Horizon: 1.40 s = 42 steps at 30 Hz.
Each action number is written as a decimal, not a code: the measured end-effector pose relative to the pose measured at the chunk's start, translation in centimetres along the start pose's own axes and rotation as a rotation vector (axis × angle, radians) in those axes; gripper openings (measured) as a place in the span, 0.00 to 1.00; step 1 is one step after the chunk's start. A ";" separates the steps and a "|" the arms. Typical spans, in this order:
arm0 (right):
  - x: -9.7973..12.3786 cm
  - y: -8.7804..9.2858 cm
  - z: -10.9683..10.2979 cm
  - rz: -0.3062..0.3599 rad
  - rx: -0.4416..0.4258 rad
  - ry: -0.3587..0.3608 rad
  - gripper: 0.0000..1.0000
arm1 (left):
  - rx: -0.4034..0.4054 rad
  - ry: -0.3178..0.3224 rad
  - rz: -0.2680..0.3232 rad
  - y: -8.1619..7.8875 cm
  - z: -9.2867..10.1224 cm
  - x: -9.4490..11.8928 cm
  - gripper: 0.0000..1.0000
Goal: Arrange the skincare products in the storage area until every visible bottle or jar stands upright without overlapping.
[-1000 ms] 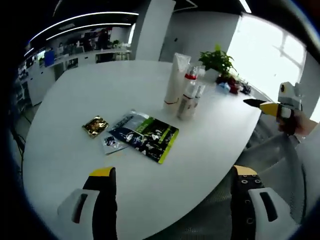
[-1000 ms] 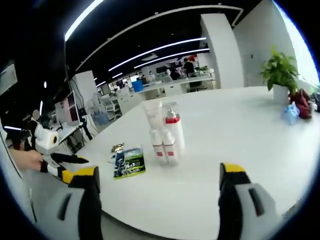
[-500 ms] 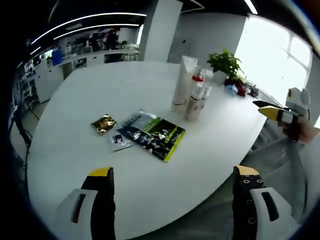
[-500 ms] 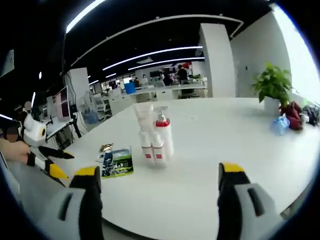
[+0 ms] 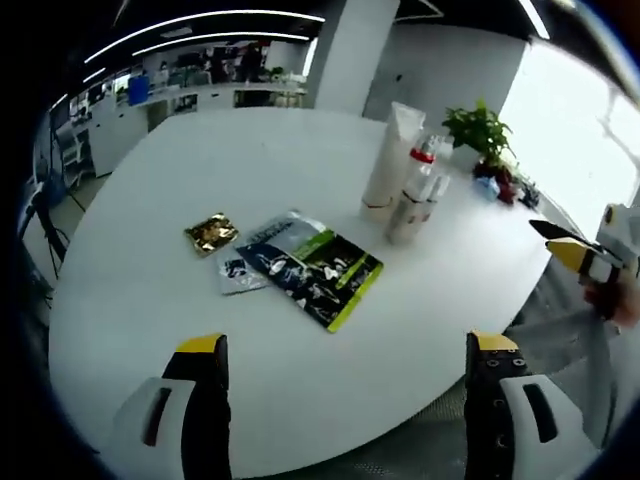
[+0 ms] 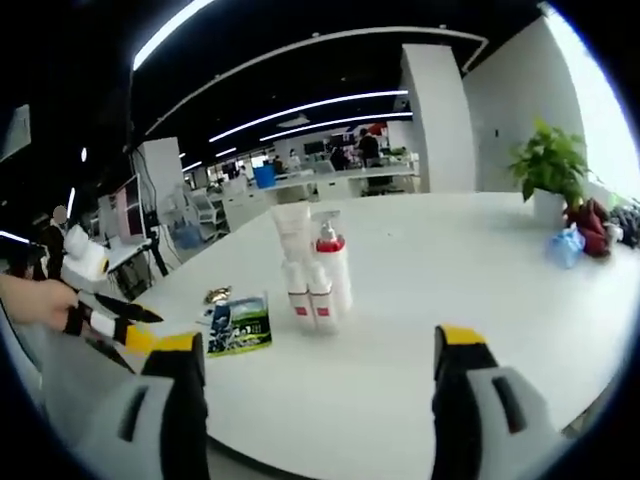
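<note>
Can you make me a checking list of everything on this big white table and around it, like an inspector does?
Surface: round white table, mostly bare, glossy.
Job's things: tall white squeeze tube, white pump bottle with a red collar and two small white bottles with red bands, all upright in one tight cluster.
Clutter: dark green and black flat packet lying flat, overlapping a silvery sachet; small gold foil sachet apart from them.
Grippers: left gripper open, holding nothing; right gripper open, holding nothing; both short of the table's edge.
Cables: nothing seen.
Surroundings: potted green plant at the far rim, white pillar, office desks behind.
</note>
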State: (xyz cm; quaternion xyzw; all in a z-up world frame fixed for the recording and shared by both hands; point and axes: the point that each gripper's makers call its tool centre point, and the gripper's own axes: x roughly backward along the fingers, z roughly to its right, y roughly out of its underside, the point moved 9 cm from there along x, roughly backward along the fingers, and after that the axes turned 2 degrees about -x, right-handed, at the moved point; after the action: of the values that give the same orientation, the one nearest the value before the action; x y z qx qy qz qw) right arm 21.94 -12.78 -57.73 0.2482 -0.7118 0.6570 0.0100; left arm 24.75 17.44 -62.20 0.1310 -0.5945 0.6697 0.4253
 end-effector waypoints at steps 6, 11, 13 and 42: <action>-0.2 0.0 0.0 -0.003 -0.009 -0.024 0.93 | 0.056 -0.060 -0.031 -0.5 0.4 -2.0 0.97; 0.0 0.0 0.4 0.006 -0.056 -0.019 0.93 | 0.090 -0.060 -0.054 -1.1 0.9 -3.7 0.96; -0.1 0.0 0.3 0.003 -0.064 -0.027 0.92 | 0.083 -0.066 -0.075 -1.3 1.2 -4.5 0.96; -0.1 0.0 0.3 -0.003 -0.084 -0.041 0.91 | 0.278 -0.460 -0.151 -4.6 1.5 -12.4 0.97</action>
State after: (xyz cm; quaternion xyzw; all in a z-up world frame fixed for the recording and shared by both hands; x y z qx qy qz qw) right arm 22.13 -12.97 -57.82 0.2620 -0.7386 0.6211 0.0068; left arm 35.07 10.68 -67.16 0.3806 -0.5664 0.6639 0.3059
